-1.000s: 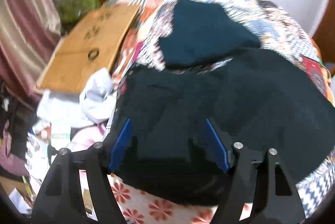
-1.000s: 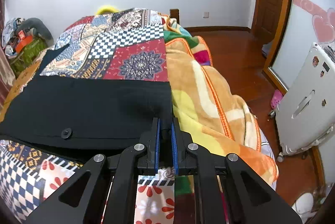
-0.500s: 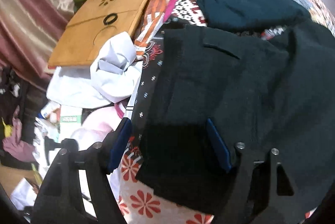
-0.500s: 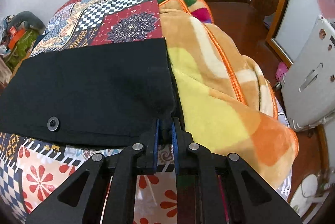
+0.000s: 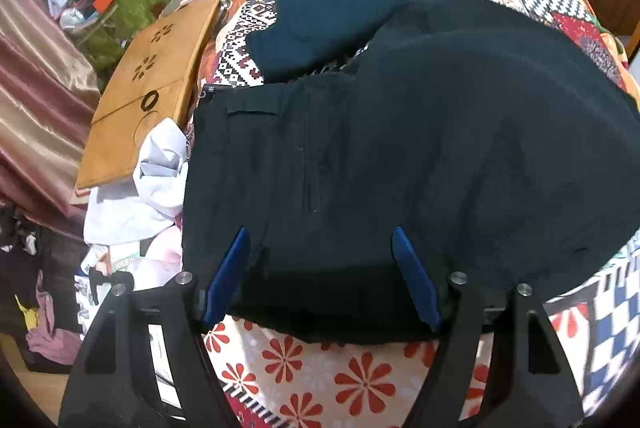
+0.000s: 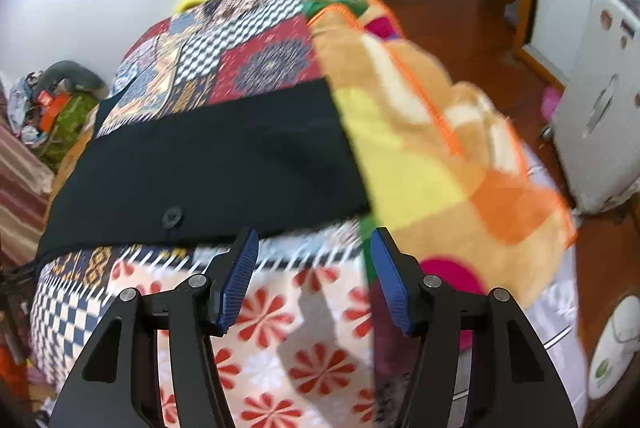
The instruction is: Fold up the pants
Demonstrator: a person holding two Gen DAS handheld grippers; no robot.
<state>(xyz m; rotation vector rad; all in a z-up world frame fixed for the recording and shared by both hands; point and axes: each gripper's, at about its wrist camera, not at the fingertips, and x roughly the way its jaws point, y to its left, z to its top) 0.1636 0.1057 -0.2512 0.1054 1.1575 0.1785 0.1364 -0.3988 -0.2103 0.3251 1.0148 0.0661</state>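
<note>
The pants [image 5: 400,155] are matt black woven cloth with a dull plastic button [image 6: 172,216]. The bedspread [image 6: 264,312] is printed cotton-like cloth. The blanket [image 6: 432,155] is fuzzy fleece. The board [image 5: 148,91] is smooth wood. The floor [image 6: 472,23] is glossy wood.

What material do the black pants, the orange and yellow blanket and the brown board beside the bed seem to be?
Black pants: matte woven cloth, probably cotton blend; flat, stitched seams, a button. Orange and yellow blanket: plush fleece, judging by its soft, fuzzy surface, though it is blurred. Brown board: smooth wood or bamboo, with cut-out patterns.
</note>
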